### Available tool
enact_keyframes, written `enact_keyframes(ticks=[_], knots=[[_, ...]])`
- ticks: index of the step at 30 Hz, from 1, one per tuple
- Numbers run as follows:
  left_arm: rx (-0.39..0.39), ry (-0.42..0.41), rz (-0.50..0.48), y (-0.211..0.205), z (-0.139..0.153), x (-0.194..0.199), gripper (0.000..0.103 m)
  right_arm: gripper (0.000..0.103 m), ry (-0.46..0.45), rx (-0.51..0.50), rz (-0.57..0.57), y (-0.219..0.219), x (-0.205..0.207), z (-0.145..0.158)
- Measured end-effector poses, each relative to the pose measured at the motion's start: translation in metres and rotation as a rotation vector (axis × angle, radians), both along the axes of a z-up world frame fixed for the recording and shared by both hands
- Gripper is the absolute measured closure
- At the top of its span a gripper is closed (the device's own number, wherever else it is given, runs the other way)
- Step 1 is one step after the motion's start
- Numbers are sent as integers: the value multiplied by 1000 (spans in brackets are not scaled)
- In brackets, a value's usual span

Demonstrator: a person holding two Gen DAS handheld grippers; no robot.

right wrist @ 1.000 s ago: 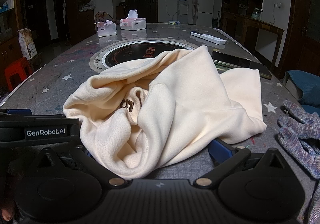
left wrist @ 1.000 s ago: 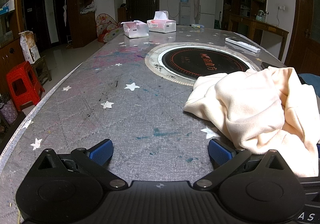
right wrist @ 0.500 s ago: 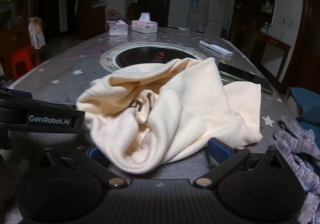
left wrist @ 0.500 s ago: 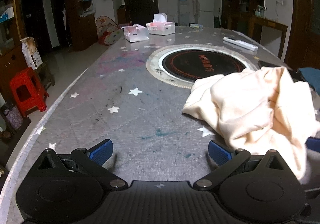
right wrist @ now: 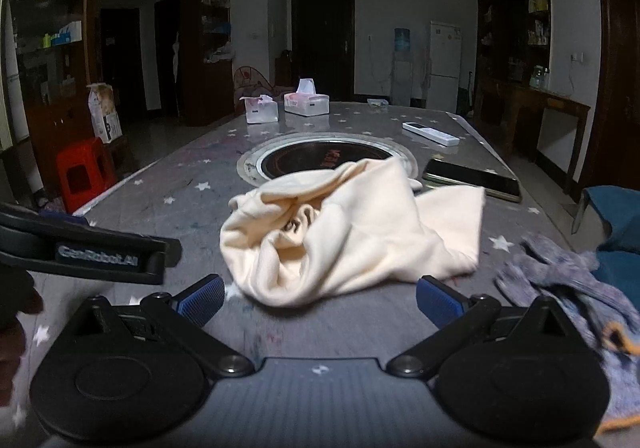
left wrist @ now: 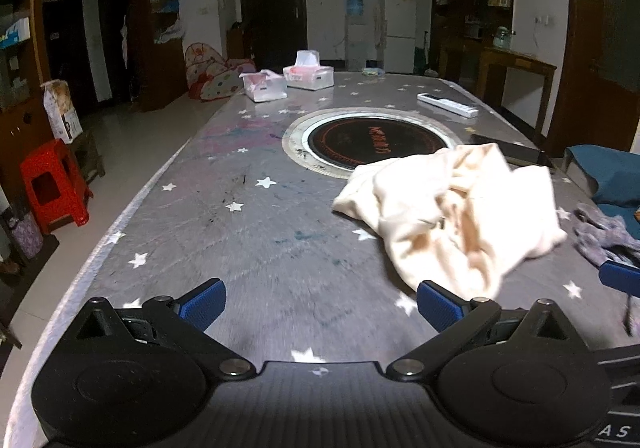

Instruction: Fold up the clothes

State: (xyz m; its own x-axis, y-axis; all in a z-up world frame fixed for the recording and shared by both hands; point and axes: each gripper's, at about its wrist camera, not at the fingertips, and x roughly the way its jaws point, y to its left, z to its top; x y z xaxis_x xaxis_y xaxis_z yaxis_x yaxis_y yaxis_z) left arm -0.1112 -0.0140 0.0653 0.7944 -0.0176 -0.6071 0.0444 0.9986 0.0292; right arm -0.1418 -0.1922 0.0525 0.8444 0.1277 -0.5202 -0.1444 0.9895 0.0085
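A crumpled cream garment lies in a heap on the grey star-patterned table, just in front of the round black inset plate. My left gripper stands open over bare tabletop, the heap ahead and to its right. In the right wrist view my right gripper is open too, hovering just short of the garment's near edge with nothing between its fingers. The left gripper's body shows at the left of that view.
Purple-grey knit gloves lie to the right of the garment. A dark phone and a white remote rest further back on the right. Two tissue boxes stand at the far end. A blue cushion and a red stool flank the table.
Both grippers have pulled back and risen away from the garment. The cloth that lay over the right gripper's fingers now rests clear of them on the table.
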Motion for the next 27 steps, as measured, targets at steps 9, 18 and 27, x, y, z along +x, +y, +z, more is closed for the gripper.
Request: enact_keyframes(ticks=[9,18,27], knots=[[3,-11,-22,-14,17,-55,0,0,-22,-94,14,-7,-60,15],[10,4,-104,-20,34,-83,0,0,-6,-126,9,-21,-105,23],[27,23,-147,-23,55,-67,0,0,26,-143,92,-64,-97,77]])
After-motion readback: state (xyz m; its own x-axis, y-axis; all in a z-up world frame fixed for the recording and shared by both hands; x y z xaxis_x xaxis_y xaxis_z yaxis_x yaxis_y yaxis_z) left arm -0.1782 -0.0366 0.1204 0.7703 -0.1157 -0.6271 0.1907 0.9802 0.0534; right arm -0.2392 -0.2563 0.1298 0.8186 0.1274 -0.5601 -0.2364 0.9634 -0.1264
